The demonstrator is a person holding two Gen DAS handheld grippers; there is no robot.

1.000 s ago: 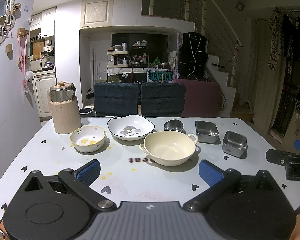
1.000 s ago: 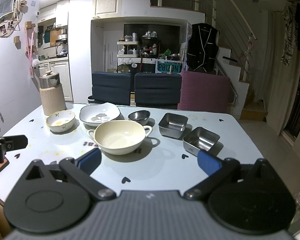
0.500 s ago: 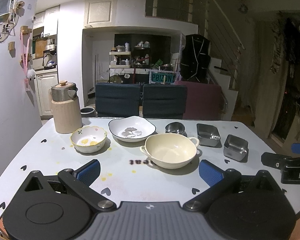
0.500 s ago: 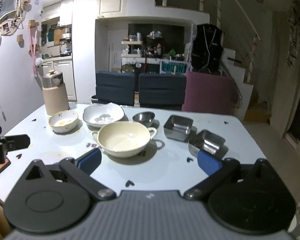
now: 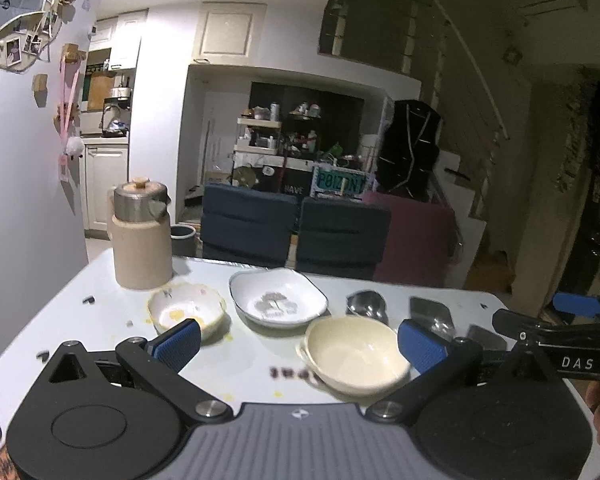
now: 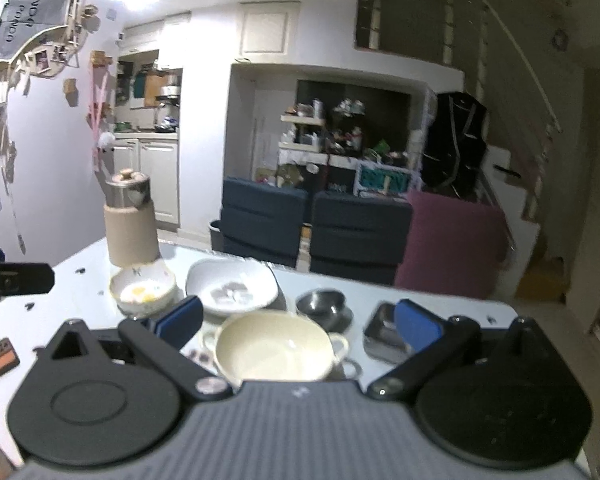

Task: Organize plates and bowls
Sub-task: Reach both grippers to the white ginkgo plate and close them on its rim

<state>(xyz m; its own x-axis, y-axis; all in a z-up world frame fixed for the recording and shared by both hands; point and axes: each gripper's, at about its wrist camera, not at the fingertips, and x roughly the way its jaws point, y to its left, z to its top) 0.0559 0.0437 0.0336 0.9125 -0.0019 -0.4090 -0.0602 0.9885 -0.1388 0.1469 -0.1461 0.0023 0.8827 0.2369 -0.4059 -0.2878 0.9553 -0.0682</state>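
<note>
- The left tongs (image 5: 300, 344) are spread wide with nothing between the blue pads (image 5: 178, 342), held above the near part of the white worktop (image 5: 100, 304).
- The right tongs (image 6: 298, 324) are likewise spread wide and empty, held above the same worktop.
- The cream two-handled bowl (image 5: 356, 354), the landmark here, sits on the worktop between the pads of each pair of tongs as seen from both wrist views; neither pair touches it.
- Behind the cream bowl and a little left lies the white squarish dish with a grey leaf print (image 5: 278, 300).
- Further left of the cream bowl stands the small flowered bowl with yellow inside (image 5: 186, 310).
- Just behind the cream bowl to the right is a small round steel bowl (image 6: 322, 304).
- Right of the cream bowl sits a square steel tray (image 6: 382, 336), partly hidden by the right pad; a second one is blurred in the left wrist view.
- Far left of the cream bowl, at the worktop's back edge, stands a beige jug with a steel lid (image 5: 140, 232).
- Beyond the cream bowl, behind the worktop, are two dark blue chairs (image 5: 246, 226).
</note>
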